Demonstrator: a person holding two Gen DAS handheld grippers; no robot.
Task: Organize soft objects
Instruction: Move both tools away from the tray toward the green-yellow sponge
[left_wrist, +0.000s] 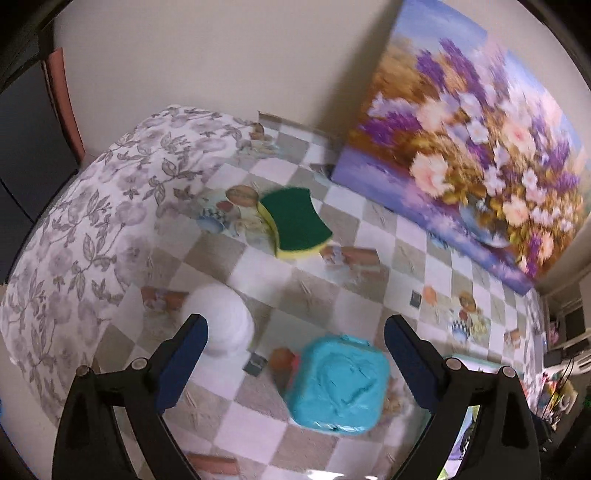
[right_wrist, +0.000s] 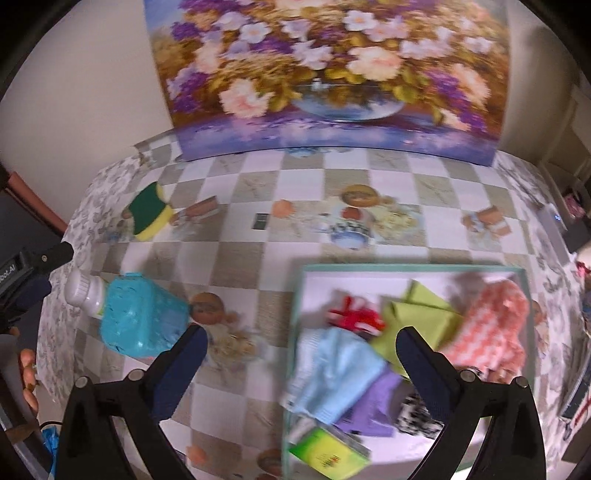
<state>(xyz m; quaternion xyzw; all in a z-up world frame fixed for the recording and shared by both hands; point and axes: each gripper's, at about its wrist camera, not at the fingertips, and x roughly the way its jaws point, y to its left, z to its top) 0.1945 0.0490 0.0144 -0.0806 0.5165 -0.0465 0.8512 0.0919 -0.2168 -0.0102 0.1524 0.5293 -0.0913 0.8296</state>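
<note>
A green and yellow sponge (left_wrist: 295, 223) lies on the checkered tablecloth, far left in the right wrist view (right_wrist: 149, 216). A turquoise plastic container (left_wrist: 338, 391) lies nearer, with a white capped bottle (left_wrist: 225, 325) beside it; both show in the right wrist view (right_wrist: 142, 317) (right_wrist: 83, 291). My left gripper (left_wrist: 295, 332) is open and empty above them. My right gripper (right_wrist: 301, 343) is open and empty over a shallow box (right_wrist: 413, 267) holding a light blue cloth (right_wrist: 340, 373), a lime green cloth (right_wrist: 417, 317), a coral patterned cloth (right_wrist: 491, 328), a purple cloth (right_wrist: 376, 410) and a red item (right_wrist: 356, 314).
A large flower painting (right_wrist: 332, 74) leans on the wall at the table's back edge. A grey leaf-print cloth (left_wrist: 92, 221) covers the table's left side. A green packet (right_wrist: 327, 456) lies at the box's near corner. My left gripper's body (right_wrist: 29, 269) shows at the left edge.
</note>
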